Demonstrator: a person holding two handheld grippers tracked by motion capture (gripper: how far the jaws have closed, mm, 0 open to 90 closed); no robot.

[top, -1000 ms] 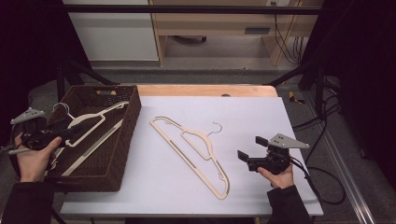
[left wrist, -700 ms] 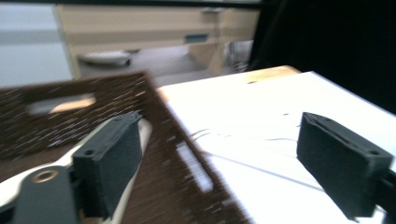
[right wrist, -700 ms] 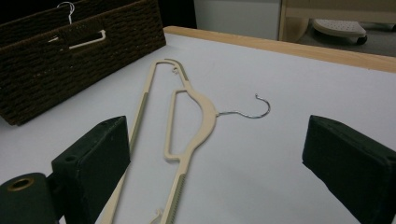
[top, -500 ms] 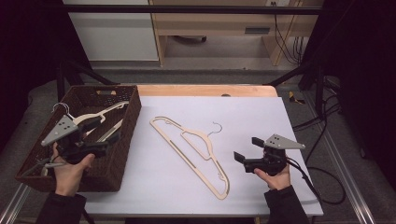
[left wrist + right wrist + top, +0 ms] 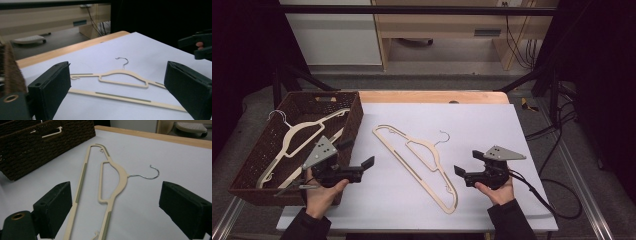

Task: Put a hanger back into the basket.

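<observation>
While dark room surrounds it, the white surface (image 5: 512, 130) carries a brown wicker basket (image 5: 247, 170) at its left edge. Beside it hovers the left gripper (image 5: 364, 165), jaws spread and empty. Centrally lies the cream hanger (image 5: 414, 165), flat. Right gripper (image 5: 460, 172) hovers near it, likewise released.

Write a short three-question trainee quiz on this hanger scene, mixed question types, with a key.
1. True or false: the beige hanger on the white table is gripped by the right gripper.
2. Multiple choice: where do the other hangers lie? A) on the floor B) in the brown wicker basket C) on the right gripper
3. Fill in: the left gripper has its fingers ____.

Key: 1 false, it lies free with both grippers apart from it; 2 B; 3 open.
</observation>
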